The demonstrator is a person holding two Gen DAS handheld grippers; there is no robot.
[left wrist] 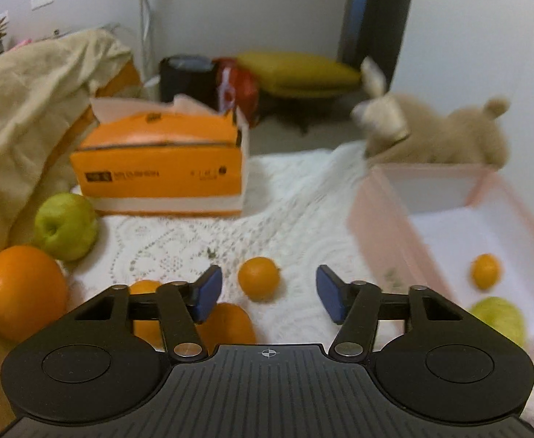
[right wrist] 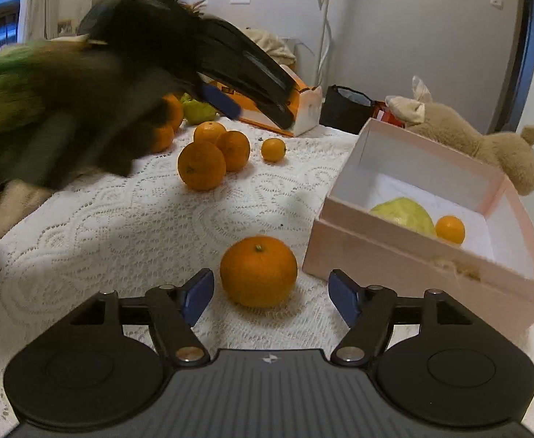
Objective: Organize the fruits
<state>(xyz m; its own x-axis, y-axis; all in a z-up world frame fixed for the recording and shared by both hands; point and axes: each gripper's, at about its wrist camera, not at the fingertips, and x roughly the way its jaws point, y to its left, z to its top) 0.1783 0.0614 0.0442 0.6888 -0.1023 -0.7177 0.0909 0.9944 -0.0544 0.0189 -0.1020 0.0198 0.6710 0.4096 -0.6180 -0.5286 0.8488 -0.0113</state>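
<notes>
Ahead of the left gripper (left wrist: pixel 269 292), whose jaws stood spread and held nothing, a small orange (left wrist: pixel 259 278) lay on the lace-covered worktop (left wrist: pixel 179 241), with a green apple (left wrist: pixel 66 231) lying stem-hollow toward the camera and the pink box (left wrist: pixel 383 230) at right. From the right wrist, the right gripper (right wrist: pixel 270 297) also had its jaws spread, an orange (right wrist: pixel 259 271) stem-up just beyond them, beside the box; only this view showed the clustered oranges (right wrist: pixel 212 155).
</notes>
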